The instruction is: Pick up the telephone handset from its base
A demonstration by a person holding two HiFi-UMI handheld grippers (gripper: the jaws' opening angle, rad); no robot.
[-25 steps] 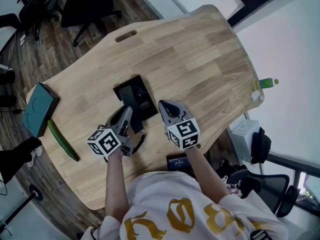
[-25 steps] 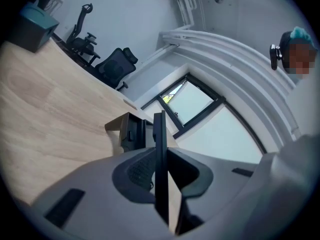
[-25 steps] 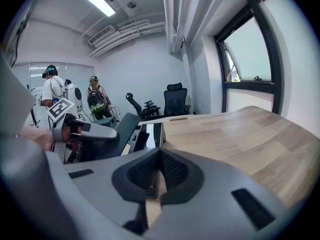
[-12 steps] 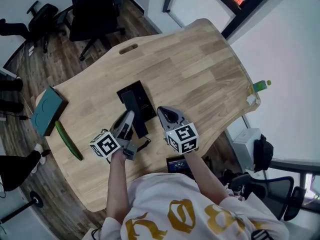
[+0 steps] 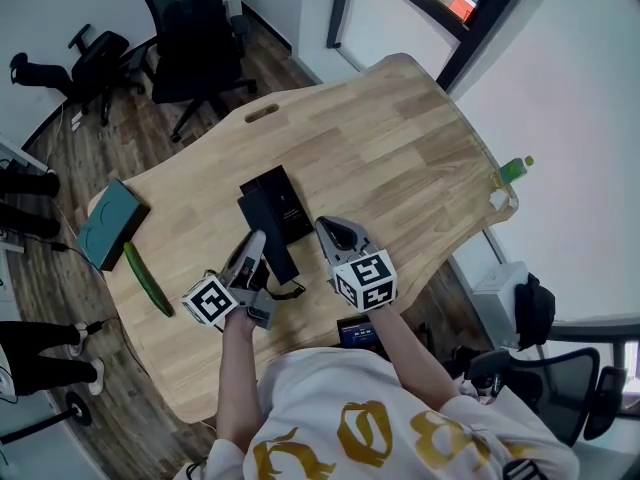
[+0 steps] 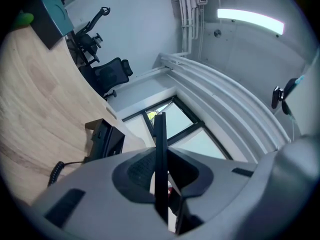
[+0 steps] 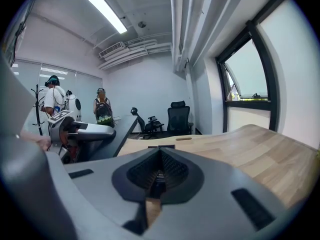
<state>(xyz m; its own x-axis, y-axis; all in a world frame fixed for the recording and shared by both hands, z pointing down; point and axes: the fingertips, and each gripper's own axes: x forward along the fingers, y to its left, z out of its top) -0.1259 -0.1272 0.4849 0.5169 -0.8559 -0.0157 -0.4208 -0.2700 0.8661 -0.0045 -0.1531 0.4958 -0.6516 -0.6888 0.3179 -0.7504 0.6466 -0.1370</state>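
Note:
The black telephone base (image 5: 287,192) lies on the wooden table (image 5: 400,148). My left gripper (image 5: 254,250) is shut on the long black handset (image 5: 271,230) and holds it just above the base's near edge. In the left gripper view the handset (image 6: 160,159) stands edge-on between the pads, with the base (image 6: 106,140) and the coiled cord (image 6: 57,169) beyond to the left. The cord (image 5: 288,291) hangs below the handset. My right gripper (image 5: 333,230) hovers just right of the handset, shut, with nothing between its jaws (image 7: 159,176).
A teal box (image 5: 112,236) and a long green object (image 5: 148,280) lie at the table's left end. A green bottle (image 5: 512,168) stands at the right edge. A dark device (image 5: 358,333) sits at the near edge. Office chairs (image 5: 200,28) stand beyond the table.
Both grippers have risen. The handset has come up with the left gripper, away from the base. The right gripper has stayed shut beside it.

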